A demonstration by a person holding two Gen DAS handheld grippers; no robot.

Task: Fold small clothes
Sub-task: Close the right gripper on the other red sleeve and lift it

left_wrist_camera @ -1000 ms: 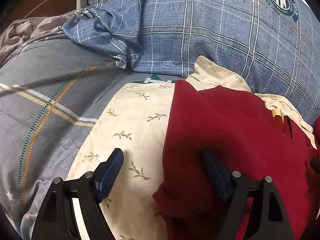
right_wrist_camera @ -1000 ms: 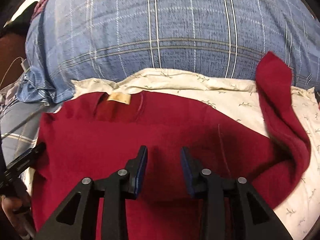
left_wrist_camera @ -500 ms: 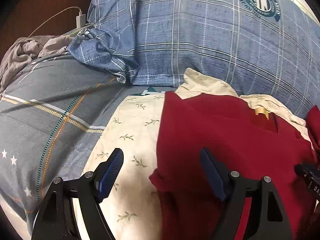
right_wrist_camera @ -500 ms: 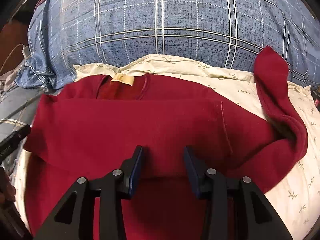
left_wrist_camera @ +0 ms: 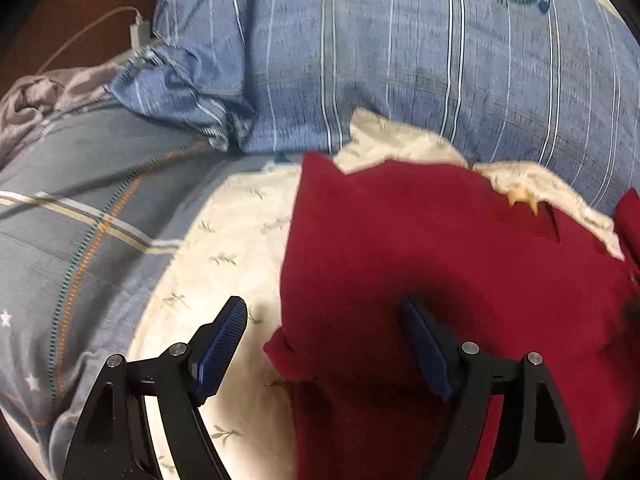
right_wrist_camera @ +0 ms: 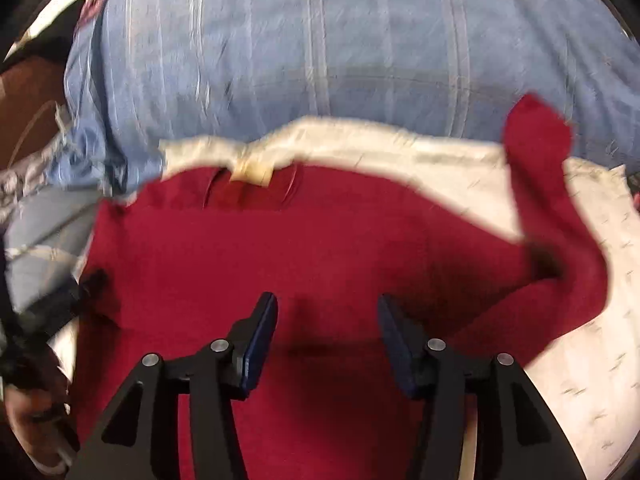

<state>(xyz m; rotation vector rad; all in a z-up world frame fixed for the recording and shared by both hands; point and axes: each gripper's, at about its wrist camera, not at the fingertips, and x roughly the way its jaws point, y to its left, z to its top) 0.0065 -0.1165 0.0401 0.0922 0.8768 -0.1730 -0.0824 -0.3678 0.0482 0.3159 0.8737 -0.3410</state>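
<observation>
Here the red top [right_wrist_camera: 320,240] lies spread on a cream leaf-print cloth [left_wrist_camera: 224,248], collar and tan label [right_wrist_camera: 252,170] toward a blue plaid pillow [left_wrist_camera: 400,60], one sleeve [right_wrist_camera: 536,168] flipped up on the right. The right gripper [right_wrist_camera: 327,312] hangs over its middle, jaws just opening, gripping nothing. The left gripper [left_wrist_camera: 324,320] gapes wide, astride the top's left edge, unclamped.
</observation>
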